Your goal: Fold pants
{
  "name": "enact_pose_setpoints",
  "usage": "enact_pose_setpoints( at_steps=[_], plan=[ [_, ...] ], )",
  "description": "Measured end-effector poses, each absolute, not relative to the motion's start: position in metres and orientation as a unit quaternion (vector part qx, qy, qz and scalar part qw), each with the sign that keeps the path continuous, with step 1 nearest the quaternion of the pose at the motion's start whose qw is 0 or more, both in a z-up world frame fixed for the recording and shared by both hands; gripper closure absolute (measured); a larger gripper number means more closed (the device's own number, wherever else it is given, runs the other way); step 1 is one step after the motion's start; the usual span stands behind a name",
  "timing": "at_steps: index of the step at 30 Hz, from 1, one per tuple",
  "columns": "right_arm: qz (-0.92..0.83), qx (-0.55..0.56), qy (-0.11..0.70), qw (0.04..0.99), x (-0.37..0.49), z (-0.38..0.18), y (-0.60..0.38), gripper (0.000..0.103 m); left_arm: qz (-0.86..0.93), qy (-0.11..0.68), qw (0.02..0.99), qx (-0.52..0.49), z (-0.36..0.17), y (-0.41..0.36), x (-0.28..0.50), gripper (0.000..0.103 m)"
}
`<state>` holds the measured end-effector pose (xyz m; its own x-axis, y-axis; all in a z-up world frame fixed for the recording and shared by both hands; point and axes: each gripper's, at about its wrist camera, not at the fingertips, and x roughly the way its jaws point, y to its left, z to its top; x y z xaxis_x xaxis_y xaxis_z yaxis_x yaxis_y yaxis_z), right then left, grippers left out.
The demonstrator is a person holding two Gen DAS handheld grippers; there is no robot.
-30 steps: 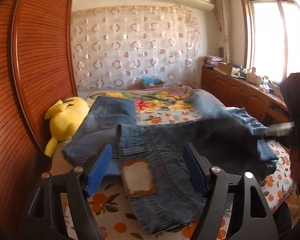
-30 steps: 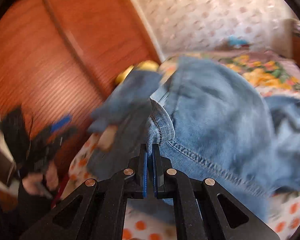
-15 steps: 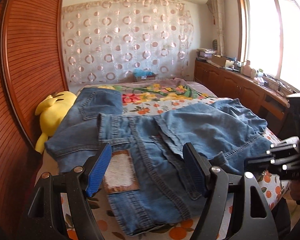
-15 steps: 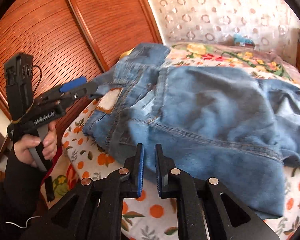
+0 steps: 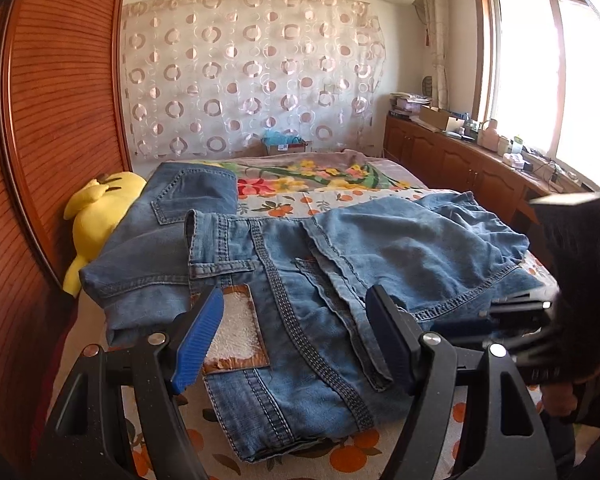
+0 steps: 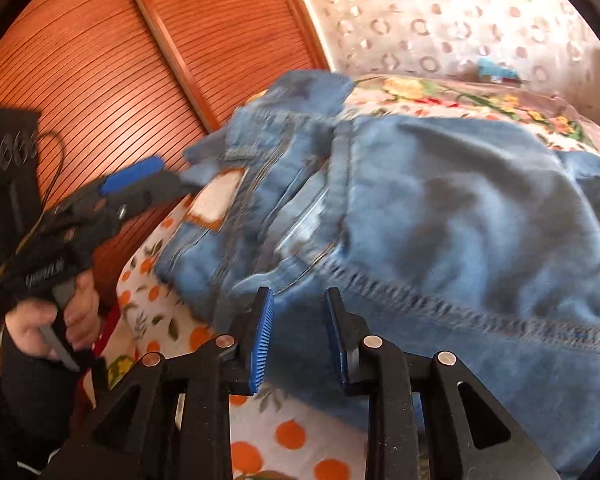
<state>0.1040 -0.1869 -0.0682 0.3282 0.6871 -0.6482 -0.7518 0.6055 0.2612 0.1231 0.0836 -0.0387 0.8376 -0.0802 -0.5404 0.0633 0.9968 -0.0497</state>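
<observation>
A pair of blue jeans (image 5: 340,264) lies on the bed, its leg folded over the waist part with the tan label (image 5: 236,328). My left gripper (image 5: 294,332) hovers open just above the waist end, nothing between its pads. The jeans (image 6: 440,208) fill the right wrist view. My right gripper (image 6: 298,328) sits low at the folded edge, jaws opening, pads not pressing the cloth. In that view a hand (image 6: 56,312) holds the left gripper (image 6: 156,180) near the label. The right gripper (image 5: 500,316) shows blurred at the right of the left wrist view.
A second folded pair of jeans (image 5: 164,236) lies behind at the left, next to a yellow plush toy (image 5: 100,216). The bed sheet (image 5: 340,452) has an orange print. A wooden sliding door (image 5: 60,120) runs along the left; low cabinets (image 5: 460,168) stand under the window.
The right gripper, shut on the pant leg a second ago, laid it over the waist, let go and sank, its jaws widening. The left gripper dipped slightly and stayed open.
</observation>
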Motion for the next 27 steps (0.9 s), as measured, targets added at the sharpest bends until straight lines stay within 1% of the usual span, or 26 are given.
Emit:
enact_pose_setpoints(
  at_steps=[6,10,14,16,19,21,23,25,26,27],
  plan=[
    [0.421,-0.038,0.370,0.827,0.098,-0.067,-0.215,0.076,-0.063,0.287,0.956,-0.006,-0.037,0.065,0.128,0.029],
    [0.370,-0.042,0.336,0.865,0.091,-0.055,-0.253,0.075,-0.096,0.293,0.951,0.003,-0.039,0.043,0.136,0.029],
    [0.290,-0.063,0.304,0.905,0.088,-0.055,-0.286,0.071,-0.121,0.311,0.942,0.014,-0.047,0.023,0.148,0.030],
    [0.257,-0.071,0.303,0.915,0.090,-0.060,-0.296,0.071,-0.137,0.332,0.933,0.020,-0.055,0.013,0.155,0.042],
    [0.230,-0.060,0.321,0.917,0.095,-0.076,-0.305,0.071,-0.143,0.364,0.920,0.023,-0.069,0.004,0.164,0.052],
    [0.225,-0.056,0.327,0.916,0.100,-0.081,-0.309,0.070,-0.138,0.380,0.914,0.018,-0.077,0.004,0.168,0.053],
    [0.220,-0.057,0.329,0.917,0.099,-0.087,-0.308,0.068,-0.139,0.392,0.909,0.011,-0.083,0.005,0.169,0.053],
    [0.218,-0.055,0.331,0.917,0.099,-0.088,-0.303,0.067,-0.140,0.394,0.908,0.011,-0.085,0.005,0.168,0.053],
    [0.216,-0.055,0.325,0.919,0.097,-0.087,-0.301,0.067,-0.142,0.392,0.909,0.014,-0.085,0.004,0.167,0.054],
    [0.214,-0.056,0.319,0.921,0.096,-0.082,-0.304,0.067,-0.144,0.389,0.910,0.016,-0.084,0.003,0.166,0.060]
  ],
)
